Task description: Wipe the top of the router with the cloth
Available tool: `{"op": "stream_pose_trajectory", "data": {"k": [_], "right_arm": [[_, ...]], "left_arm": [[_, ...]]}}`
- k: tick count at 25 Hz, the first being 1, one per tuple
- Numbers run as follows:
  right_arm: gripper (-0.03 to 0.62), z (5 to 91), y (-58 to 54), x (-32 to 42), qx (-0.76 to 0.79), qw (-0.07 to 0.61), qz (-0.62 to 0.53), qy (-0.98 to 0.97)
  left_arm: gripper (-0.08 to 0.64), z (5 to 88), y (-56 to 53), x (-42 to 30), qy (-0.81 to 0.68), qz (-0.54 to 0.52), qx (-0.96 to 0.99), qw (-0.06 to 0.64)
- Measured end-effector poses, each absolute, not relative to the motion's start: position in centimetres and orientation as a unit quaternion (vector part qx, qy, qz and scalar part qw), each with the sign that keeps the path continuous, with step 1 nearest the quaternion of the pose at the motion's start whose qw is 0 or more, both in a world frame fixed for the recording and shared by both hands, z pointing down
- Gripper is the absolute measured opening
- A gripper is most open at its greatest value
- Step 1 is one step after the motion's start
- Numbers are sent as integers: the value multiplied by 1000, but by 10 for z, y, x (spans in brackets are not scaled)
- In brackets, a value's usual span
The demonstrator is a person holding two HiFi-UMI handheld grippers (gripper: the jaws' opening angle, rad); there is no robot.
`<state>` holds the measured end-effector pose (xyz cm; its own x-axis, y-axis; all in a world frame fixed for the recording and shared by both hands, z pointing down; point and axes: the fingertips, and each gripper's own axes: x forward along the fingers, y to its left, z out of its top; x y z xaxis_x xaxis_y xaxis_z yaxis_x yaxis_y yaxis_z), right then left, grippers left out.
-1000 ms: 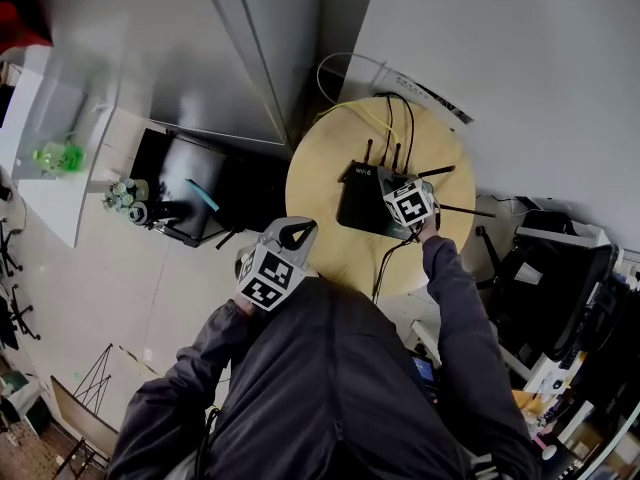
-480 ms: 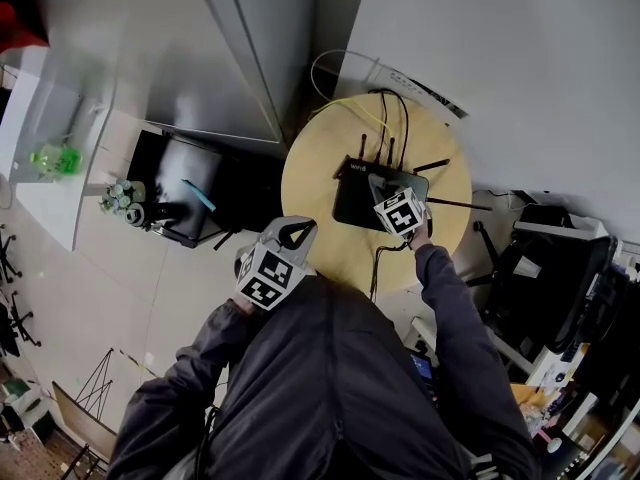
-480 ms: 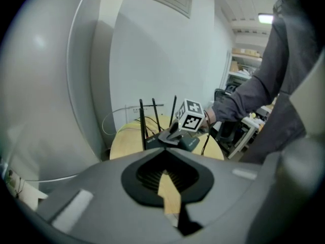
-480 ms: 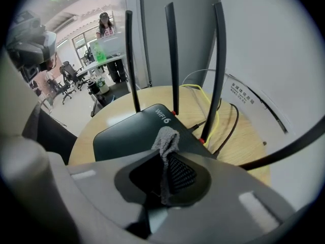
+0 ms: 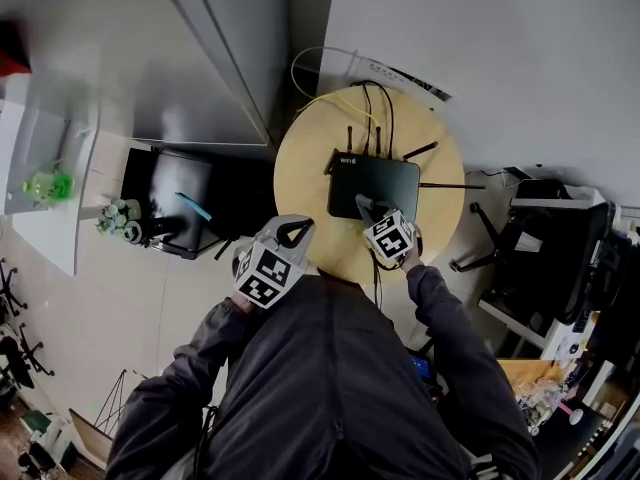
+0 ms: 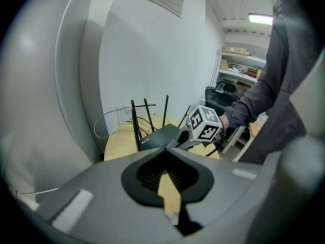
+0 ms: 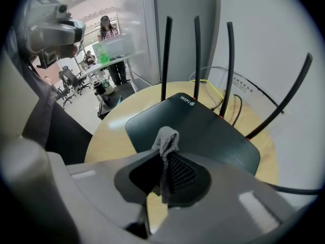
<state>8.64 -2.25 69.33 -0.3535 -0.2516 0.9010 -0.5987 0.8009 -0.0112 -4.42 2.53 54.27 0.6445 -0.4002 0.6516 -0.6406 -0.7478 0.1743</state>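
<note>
A black router (image 5: 373, 185) with several thin antennas lies on a round wooden table (image 5: 302, 176). In the right gripper view the router (image 7: 203, 131) fills the middle. A small grey cloth (image 7: 166, 139) is pinched in my right gripper (image 7: 163, 150), which is shut on it. The cloth's end rests at the router's near edge. From the head view, the right gripper (image 5: 367, 208) sits over the router's front edge. My left gripper (image 5: 297, 230) hangs at the table's near-left rim, shut with nothing in it. Its view shows the left gripper (image 6: 165, 149), the router (image 6: 160, 135) and the right gripper's marker cube (image 6: 205, 123).
Yellow and black cables (image 5: 372, 108) run off the table's far side towards the white wall. A black office chair (image 5: 545, 258) stands to the right. A dark low unit (image 5: 190, 203) with small items is on the floor at left.
My right gripper with the cloth has slid from the router's right end towards its near front edge. The left gripper has stayed put.
</note>
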Motion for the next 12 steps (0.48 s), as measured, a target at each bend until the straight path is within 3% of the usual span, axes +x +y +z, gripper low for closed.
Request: {"op": "stream_pose_trajectory", "data": {"k": [12], "right_arm": [[25,691,-23,97,267,475,219,-809]], "left_arm": [[0,543,27,-35,-289,302,888,191]]}}
